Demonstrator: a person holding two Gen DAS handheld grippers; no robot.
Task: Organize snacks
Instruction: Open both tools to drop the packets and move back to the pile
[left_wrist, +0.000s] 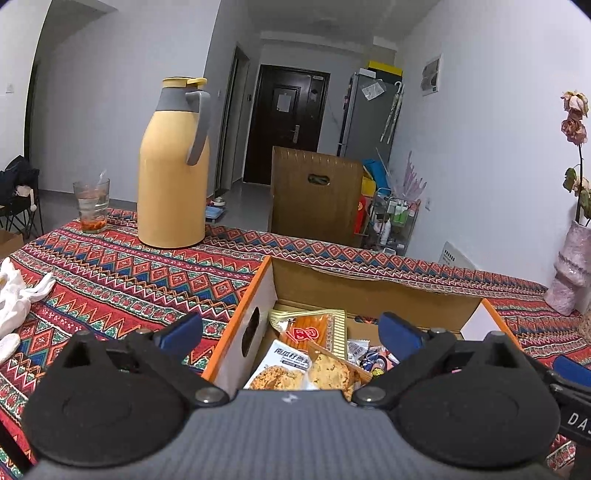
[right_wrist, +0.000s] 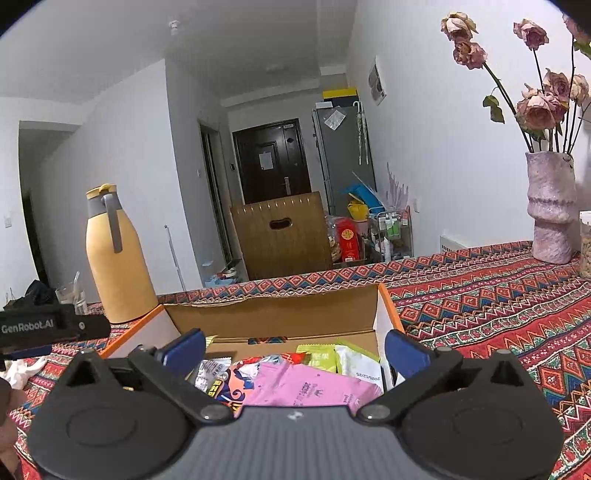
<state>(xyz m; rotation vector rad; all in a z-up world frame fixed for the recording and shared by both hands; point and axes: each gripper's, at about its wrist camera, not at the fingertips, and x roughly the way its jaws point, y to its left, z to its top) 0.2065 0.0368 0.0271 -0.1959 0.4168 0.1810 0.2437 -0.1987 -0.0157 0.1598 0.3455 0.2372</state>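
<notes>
Patterned red, blue and white cloth covers the table (left_wrist: 110, 266), and behind it a pale corridor runs to a dark door at twelve o'clock. On the cloth, an open cardboard box (left_wrist: 354, 291) with orange edges holds the snacks; in the left wrist view it sits at about five o'clock from the yellow thermos (left_wrist: 171, 170), with a glass (left_wrist: 91, 206) at the thermos's nine o'clock. A pink vase (right_wrist: 550, 210) of dried roses stands well apart, at two o'clock in the right wrist view. Both tools hover at the near rim of the box with nothing between their pads: the left gripper (left_wrist: 291, 332) has its jaws spread wide over a biscuit packet (left_wrist: 280, 369) and an orange packet (left_wrist: 306, 328), and the right gripper (right_wrist: 295, 350) is likewise wide apart above a pink packet (right_wrist: 306, 384), green packets (right_wrist: 332, 358) and a mixed heap at its ten o'clock. The step in hand looks like choosing a first packet to lift or straighten. To do it well, I would pick whichever lies on top and free, probably the pink packet for the right tool or the biscuit packet for the left, come down with the pads on either side of a flat edge instead of the puffed middle, and close gently so the contents are not crushed. Working one tool at a time seems wise, since the two stand just beside each other over the same box and could collide.
</notes>
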